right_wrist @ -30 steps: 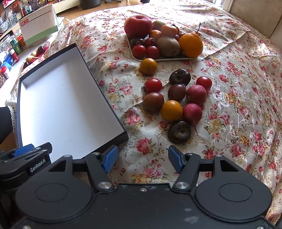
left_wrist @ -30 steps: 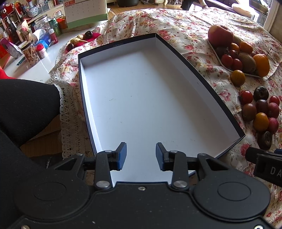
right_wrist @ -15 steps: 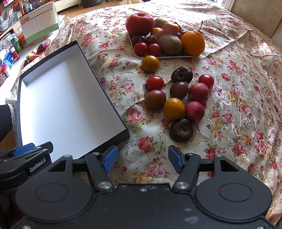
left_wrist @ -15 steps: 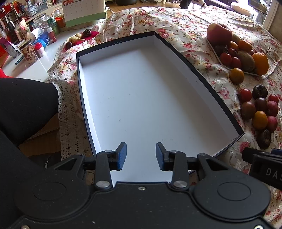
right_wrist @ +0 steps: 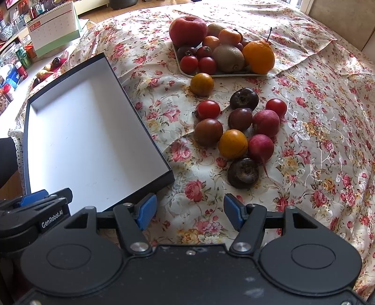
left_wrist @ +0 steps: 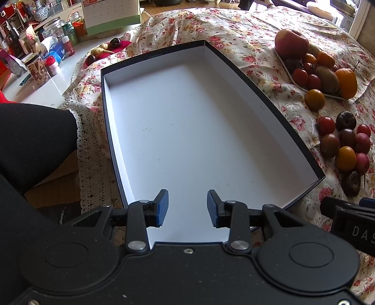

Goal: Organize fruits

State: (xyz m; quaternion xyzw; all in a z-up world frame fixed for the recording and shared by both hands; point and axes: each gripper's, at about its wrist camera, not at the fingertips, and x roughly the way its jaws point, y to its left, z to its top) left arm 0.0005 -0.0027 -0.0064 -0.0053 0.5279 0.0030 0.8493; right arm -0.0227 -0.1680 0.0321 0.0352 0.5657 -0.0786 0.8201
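Note:
A shallow dark box [left_wrist: 257, 89] with a white inside lies on the flowered cloth; nothing is in it. My left gripper [left_wrist: 187, 207] hovers open over its near end, nothing between the blue pads. Right of the box, several loose fruits [right_wrist: 236, 131] lie in a cluster: red tomatoes, dark round fruits, orange ones, pink radishes. My right gripper [right_wrist: 189, 211] stands open above the cloth, just in front of a dark fruit [right_wrist: 243, 172] and beside the box's near corner [right_wrist: 171, 178]. A white plate [right_wrist: 234, 74] behind holds an apple [right_wrist: 187, 30], a kiwi, an orange and small tomatoes.
One orange fruit [right_wrist: 201, 84] lies alone before the plate. A calendar [left_wrist: 110, 14], jars and bottles [left_wrist: 58, 40] crowd a white surface at the back left. A person's dark sleeve [left_wrist: 32, 136] is left of the box. The cloth's lace edge [left_wrist: 86, 150] hangs there.
Both views have drifted slightly: the box and fruits sit a little lower and nearer in the frames. Neither gripper's jaws changed, and no fruit moved.

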